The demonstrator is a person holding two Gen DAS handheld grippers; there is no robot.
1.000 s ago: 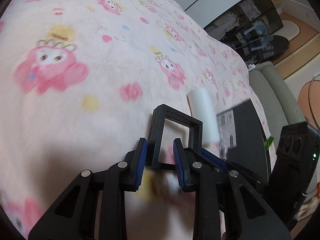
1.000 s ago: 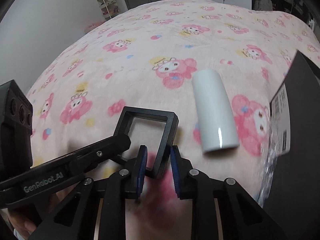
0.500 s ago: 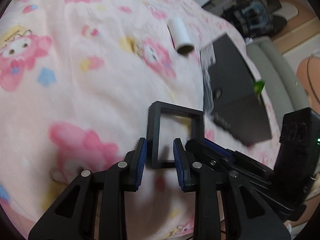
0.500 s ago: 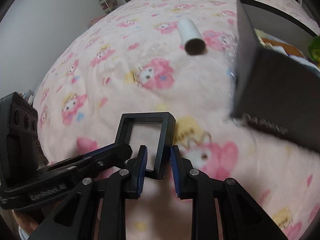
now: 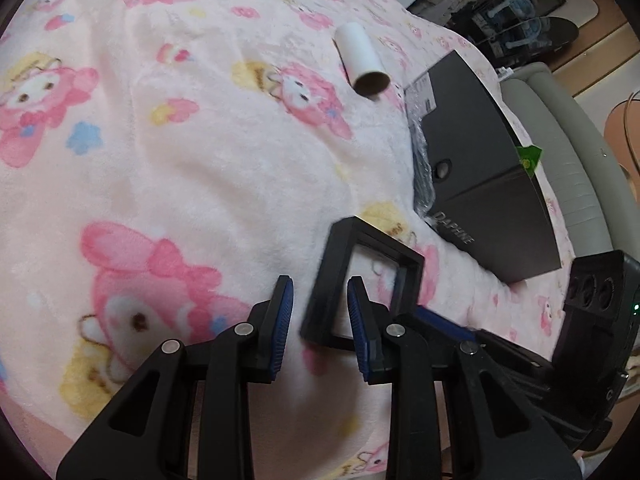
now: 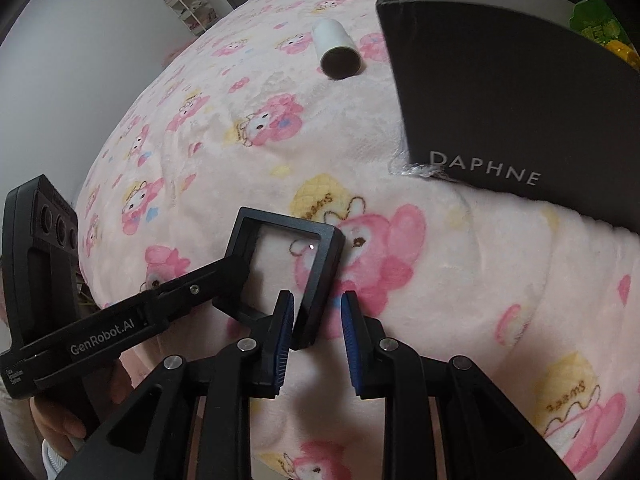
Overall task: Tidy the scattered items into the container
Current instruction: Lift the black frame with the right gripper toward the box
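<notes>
Pink cartoon-print blanket covering a bed (image 6: 224,168), seen from two hand-held grippers.

At the left, the left gripper (image 5: 319,304) points down at the bed. Its jaws are narrowly parted around the left bar of a black frame (image 5: 384,240). A strip of blanket shows between one pad and the bar, so they appear to steady the frame rather than clamp it.

To the right, the right gripper (image 6: 317,314) has its jaws nearly closed on the frame's near right corner. It seems to carry the weight, holding the frame just above the blanket.

Further right stands the container, an open-topped black box (image 6: 500,100) lettered DAPHNE, with a green packet (image 6: 596,24) already inside. The frame hangs just short of the box's near wall, probably held from two sides to keep it level for lifting over the rim.

A white roll (image 6: 338,48) lies on the bed beyond, near the box and not yet tidied.
</notes>
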